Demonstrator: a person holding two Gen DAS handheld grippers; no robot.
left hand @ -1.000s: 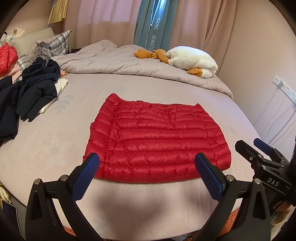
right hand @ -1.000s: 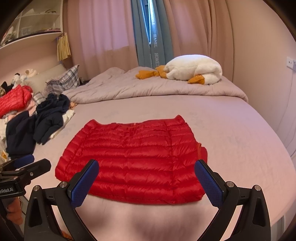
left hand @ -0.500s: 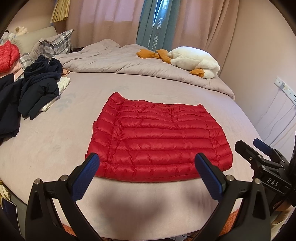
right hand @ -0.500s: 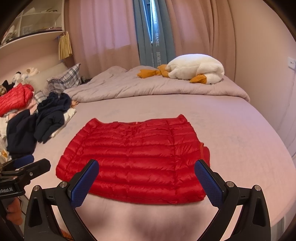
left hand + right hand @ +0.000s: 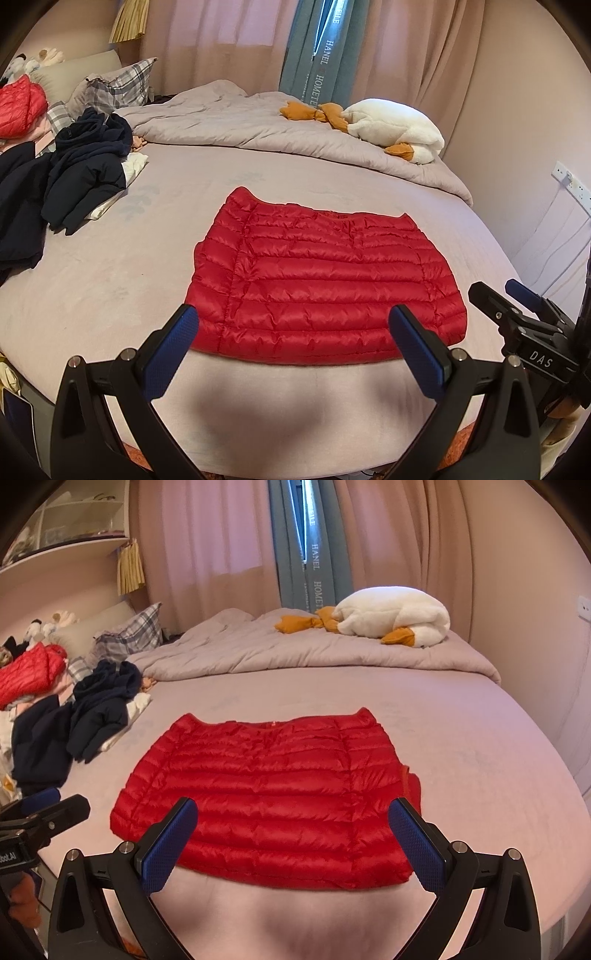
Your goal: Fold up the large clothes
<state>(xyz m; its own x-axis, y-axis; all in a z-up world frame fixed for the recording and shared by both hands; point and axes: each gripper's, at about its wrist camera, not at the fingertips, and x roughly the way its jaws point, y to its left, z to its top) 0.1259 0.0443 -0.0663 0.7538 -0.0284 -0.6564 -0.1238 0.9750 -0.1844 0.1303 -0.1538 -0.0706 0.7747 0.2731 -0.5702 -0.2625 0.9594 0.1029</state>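
Note:
A red quilted down jacket (image 5: pixel 325 284) lies folded flat into a wide rectangle on the pink bed (image 5: pixel 110 266); it also shows in the right wrist view (image 5: pixel 269 794). My left gripper (image 5: pixel 293 343) is open and empty, held above the jacket's near hem. My right gripper (image 5: pixel 293 830) is open and empty, also above the near hem, toward the jacket's right side. Each gripper shows at the edge of the other's view: the right one (image 5: pixel 517 314), the left one (image 5: pixel 40 816).
A pile of dark navy clothes (image 5: pixel 74 177) lies at the bed's left, with another red jacket (image 5: pixel 29 672) behind it. A crumpled grey duvet (image 5: pixel 258 129) and a white plush goose (image 5: pixel 391 129) lie at the back. The wall with a socket strip (image 5: pixel 569 181) is on the right.
Both grippers have tilted slightly upward and drifted a little, so the jacket sits lower in both views. The jacket has not moved. Both grippers stay open.

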